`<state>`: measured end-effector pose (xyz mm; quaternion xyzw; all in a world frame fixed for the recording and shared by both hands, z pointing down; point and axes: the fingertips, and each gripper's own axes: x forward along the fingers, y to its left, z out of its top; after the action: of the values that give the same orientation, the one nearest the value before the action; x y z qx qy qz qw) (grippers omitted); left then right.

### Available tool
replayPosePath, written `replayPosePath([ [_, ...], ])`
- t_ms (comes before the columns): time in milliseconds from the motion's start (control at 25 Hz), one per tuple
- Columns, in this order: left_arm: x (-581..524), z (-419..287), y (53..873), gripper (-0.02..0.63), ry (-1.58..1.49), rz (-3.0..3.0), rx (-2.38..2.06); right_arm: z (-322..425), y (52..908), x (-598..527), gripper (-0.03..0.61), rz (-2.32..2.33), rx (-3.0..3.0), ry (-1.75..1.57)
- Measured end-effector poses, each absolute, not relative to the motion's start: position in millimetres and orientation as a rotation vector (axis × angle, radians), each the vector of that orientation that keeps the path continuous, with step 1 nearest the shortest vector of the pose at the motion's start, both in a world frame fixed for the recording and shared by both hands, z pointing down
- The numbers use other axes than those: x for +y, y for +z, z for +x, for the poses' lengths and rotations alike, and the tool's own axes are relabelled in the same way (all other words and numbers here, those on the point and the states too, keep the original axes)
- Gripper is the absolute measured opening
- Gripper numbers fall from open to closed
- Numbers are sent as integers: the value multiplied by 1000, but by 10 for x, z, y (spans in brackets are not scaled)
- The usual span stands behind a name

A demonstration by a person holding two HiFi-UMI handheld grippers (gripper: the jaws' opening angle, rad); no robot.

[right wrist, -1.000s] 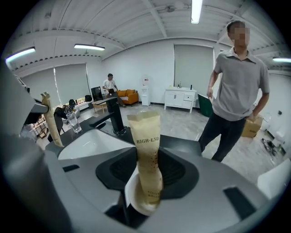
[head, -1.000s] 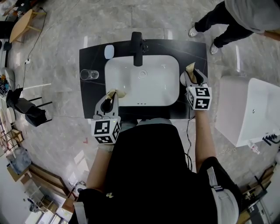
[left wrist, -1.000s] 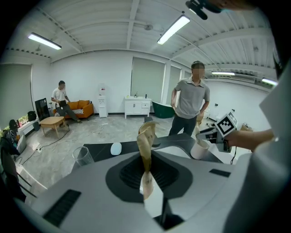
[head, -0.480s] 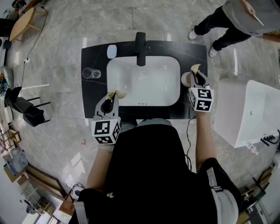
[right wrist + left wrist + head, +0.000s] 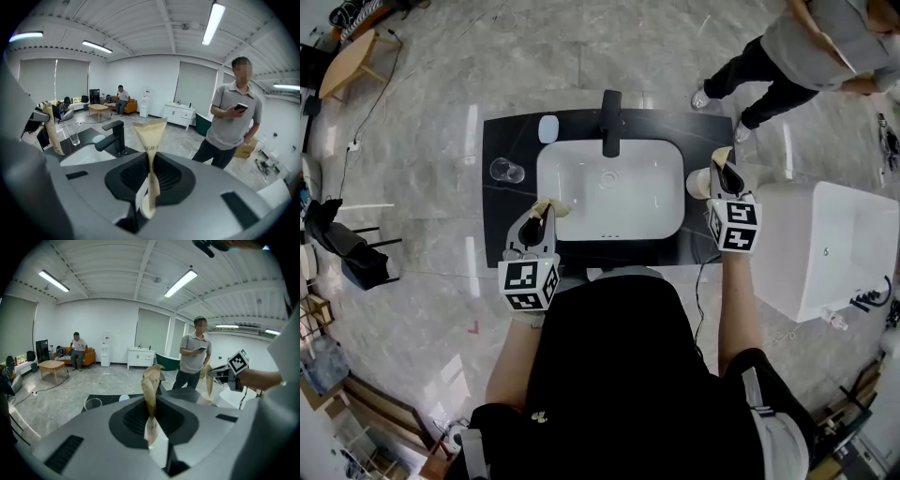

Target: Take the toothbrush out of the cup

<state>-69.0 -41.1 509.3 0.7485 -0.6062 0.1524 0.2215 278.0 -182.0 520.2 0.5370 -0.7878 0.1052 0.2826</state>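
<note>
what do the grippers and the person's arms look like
Both the left gripper and right gripper have a rounded grey shell with a dark recess around the jaws, and a white cube with black square markers at the rear. The person wears a black short-sleeved top.

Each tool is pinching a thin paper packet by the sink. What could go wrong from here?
The right tool grips its paper-wrapped toothbrush with most of it sticking out, so it might slip and drop beside the white cup. The left tool's paper packet hangs at the rim of the basin and could fall in.
</note>
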Motion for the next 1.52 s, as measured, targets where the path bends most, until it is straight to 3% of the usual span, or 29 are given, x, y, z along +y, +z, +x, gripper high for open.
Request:
replayPosePath([
  [560,-528,-1169,4802,43,312,2157,-1672,1942,4495,-1496,52,1466,-2254,272],
  [1520,-648,-1153,4728,43,285,2273,-1539,781,4646,-830,52,1312,-2523,422],
])
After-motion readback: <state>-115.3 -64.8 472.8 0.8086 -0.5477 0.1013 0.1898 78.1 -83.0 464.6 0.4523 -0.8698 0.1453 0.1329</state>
